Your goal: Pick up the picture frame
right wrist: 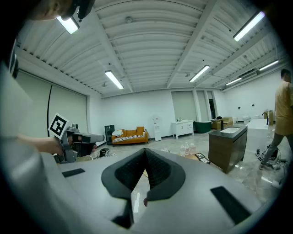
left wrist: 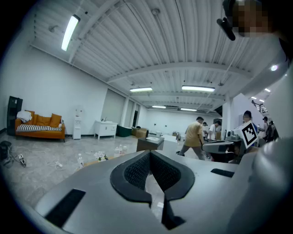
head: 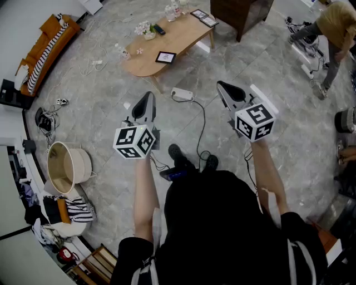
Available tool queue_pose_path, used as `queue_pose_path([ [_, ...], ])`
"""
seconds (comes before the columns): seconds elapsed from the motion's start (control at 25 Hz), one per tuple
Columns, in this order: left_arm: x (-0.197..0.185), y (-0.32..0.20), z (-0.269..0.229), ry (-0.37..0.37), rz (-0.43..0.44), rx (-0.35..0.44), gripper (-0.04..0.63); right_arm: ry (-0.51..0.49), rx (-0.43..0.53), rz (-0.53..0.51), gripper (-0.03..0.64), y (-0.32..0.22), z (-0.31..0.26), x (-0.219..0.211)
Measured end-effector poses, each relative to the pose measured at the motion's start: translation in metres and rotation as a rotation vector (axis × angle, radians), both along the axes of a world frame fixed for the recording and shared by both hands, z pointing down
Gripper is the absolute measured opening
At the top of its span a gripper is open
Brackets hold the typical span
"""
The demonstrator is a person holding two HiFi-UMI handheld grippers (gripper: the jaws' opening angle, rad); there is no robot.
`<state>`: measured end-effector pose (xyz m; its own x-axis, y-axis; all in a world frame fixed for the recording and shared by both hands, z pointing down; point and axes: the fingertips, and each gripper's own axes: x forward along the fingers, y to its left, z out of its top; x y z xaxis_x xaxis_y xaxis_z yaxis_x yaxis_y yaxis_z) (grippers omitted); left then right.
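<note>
A small dark picture frame lies flat near the front edge of the low wooden table, far ahead of me. Two more frames lie at the table's far end; the right gripper view shows them as frames beyond the jaws. My left gripper is held level over the floor, well short of the table, jaws together and empty. In its own view the left gripper has its tips meeting. My right gripper is beside it, also shut and empty, as the right gripper shows in its own view.
A white power strip with a black cable lies on the floor between me and the table. A flower pot and bottles stand on the table. An orange sofa, a basket, a dark cabinet and a person surround it.
</note>
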<state>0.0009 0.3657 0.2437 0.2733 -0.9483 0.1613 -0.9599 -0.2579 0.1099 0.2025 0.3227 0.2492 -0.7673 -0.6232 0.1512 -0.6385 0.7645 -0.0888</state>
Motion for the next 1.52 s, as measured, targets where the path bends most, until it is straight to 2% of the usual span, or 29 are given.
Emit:
queue_pose_path([
  [0.48,0.017,0.032,-0.004,0.002,0.005,-0.009,0.012,-0.021,0.007,-0.006,0.014,0.036,-0.007,0.015],
  [0.92,0.017,0.033,0.016,-0.008,-0.010,-0.063,0.012,-0.011,-0.049,0.016,0.014,0.035,0.023,0.023],
  [1.16,-0.001,0.000,0.035,-0.004,-0.016,-0.072,0.012,0.002,-0.089,0.020,0.014,0.008,0.046,0.010],
  [1.52,-0.039,-0.091,0.030,-0.024,0.023,-0.047,0.012,0.025,-0.050,0.031,0.014,-0.076,0.019,-0.029],
])
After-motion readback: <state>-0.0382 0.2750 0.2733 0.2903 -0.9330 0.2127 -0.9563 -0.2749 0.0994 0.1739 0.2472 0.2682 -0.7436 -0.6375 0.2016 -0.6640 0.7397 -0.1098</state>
